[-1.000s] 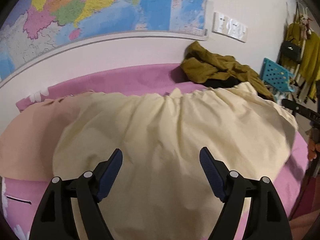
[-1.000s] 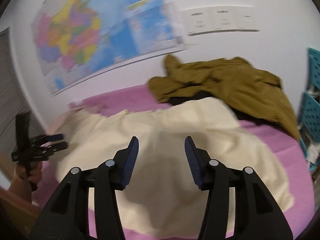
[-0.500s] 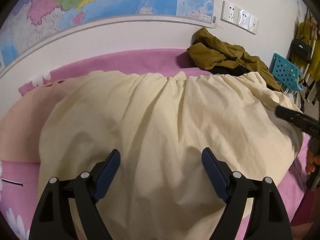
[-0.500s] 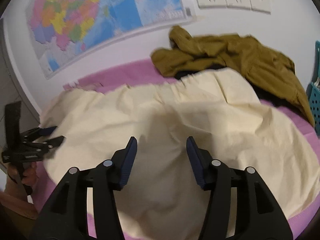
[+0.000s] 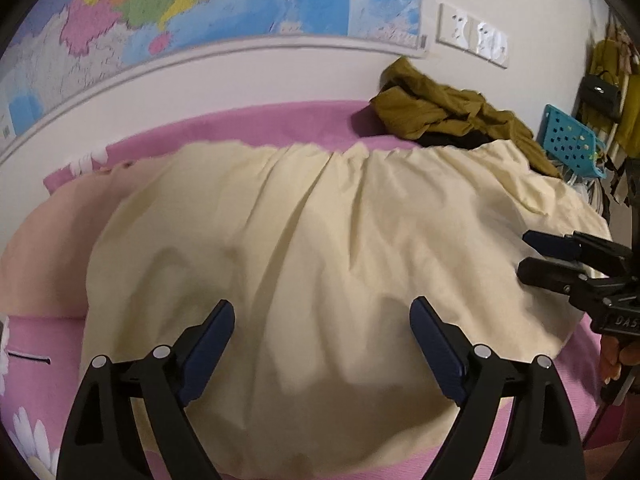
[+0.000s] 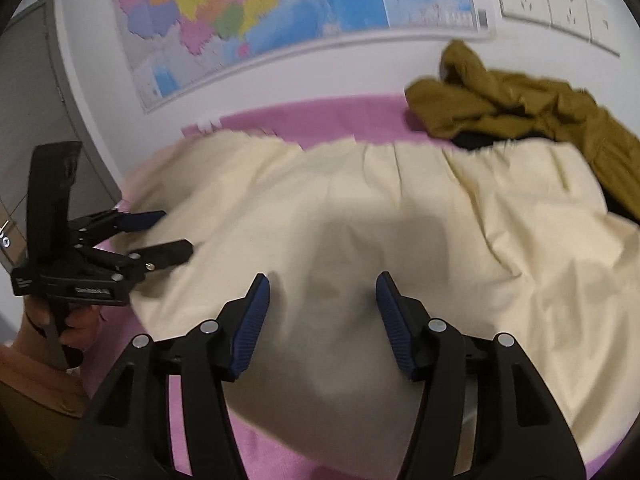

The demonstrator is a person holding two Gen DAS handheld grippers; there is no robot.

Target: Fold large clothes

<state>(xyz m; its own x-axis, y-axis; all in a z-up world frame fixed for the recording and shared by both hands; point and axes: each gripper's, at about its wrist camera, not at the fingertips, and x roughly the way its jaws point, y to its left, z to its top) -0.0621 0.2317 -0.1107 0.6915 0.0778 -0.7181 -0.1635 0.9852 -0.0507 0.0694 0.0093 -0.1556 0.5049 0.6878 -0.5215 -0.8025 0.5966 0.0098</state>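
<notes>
A large cream-yellow garment [image 5: 320, 232] with a gathered far edge lies spread over the pink bed [image 5: 240, 124]; it also fills the right wrist view [image 6: 400, 220]. My left gripper [image 5: 322, 320] is open and empty, hovering over the garment's near part; it also shows at the left of the right wrist view [image 6: 168, 232]. My right gripper [image 6: 322, 300] is open and empty above the garment's near middle; it also shows at the right of the left wrist view [image 5: 528, 252], over the garment's right edge.
An olive-brown garment [image 5: 440, 112] lies crumpled at the bed's far right over something black, seen too in the right wrist view [image 6: 520, 108]. A peach cloth [image 5: 52, 232] lies at the left. A blue perforated basket [image 5: 572, 140] stands right of the bed. A map [image 5: 200, 12] hangs on the wall.
Both grippers have moved closer over the cream garment and lower. The right gripper has come further into the left wrist view. Both stay open.
</notes>
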